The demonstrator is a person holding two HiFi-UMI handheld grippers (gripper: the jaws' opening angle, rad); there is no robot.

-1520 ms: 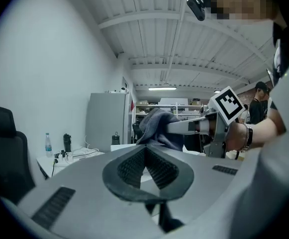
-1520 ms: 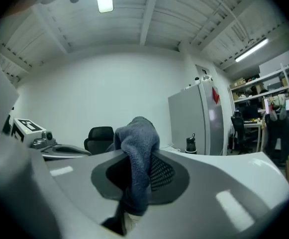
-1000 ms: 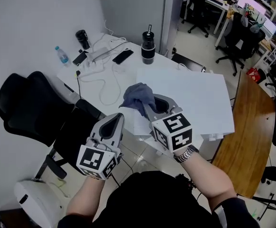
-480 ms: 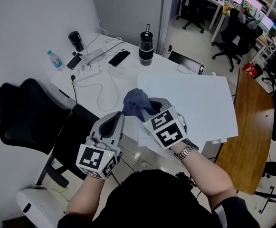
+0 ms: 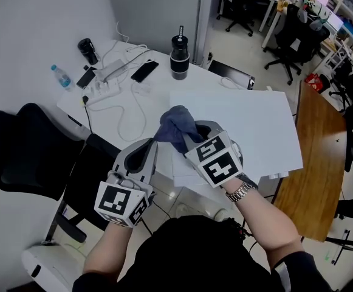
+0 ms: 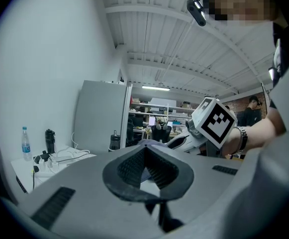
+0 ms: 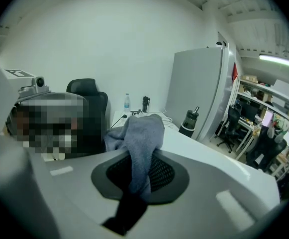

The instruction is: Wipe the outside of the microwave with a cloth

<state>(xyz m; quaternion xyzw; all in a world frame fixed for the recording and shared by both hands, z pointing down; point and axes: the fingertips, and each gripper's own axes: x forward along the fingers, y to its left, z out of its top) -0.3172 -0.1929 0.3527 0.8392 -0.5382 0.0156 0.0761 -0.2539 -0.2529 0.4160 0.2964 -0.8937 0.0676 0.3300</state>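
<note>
Grey-blue cloth (image 7: pixel 139 133) is hanging bunched between the jaws of our right gripper (image 5: pixel 192 137), which are pinching it tight, and its loose end is spilling over the front of the tool. Our left gripper (image 5: pixel 147 152) is sitting just beside it, jaws pressed together on nothing. Both are hovering at the near edge of a white box (image 5: pixel 249 123). Beyond it, a white table (image 5: pixel 161 87) is carrying a black flask (image 5: pixel 177 48), a phone (image 5: pixel 144 70), a power strip (image 5: pixel 106 85) and a water bottle (image 5: pixel 61 76). A black chair (image 5: pixel 24 157) is standing at our left.
</note>
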